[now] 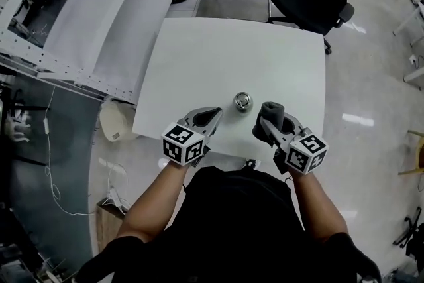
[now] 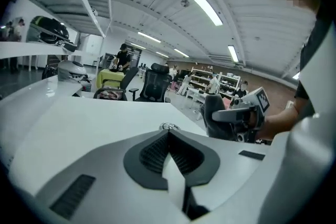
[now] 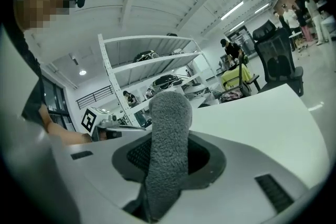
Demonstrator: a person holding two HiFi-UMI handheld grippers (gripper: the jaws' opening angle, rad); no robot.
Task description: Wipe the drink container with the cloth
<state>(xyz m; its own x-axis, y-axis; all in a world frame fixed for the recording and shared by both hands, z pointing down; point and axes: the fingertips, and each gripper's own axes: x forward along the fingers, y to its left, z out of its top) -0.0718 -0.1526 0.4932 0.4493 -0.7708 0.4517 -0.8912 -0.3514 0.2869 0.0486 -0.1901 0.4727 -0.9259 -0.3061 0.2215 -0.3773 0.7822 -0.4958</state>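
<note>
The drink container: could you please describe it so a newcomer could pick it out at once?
Find the square white table. Near its front edge, between the left gripper and the right gripper, stands the drink container. It is small, round and shiny metal, unlike the soft grey cloth held beside it.

White table (image 1: 225,56) carries a silvery drink container (image 1: 243,101) standing near its front edge

Bright ceiling strip lights (image 2: 202,3), glare on the floor (image 1: 358,119), fisheye-warped dark corners.
</note>
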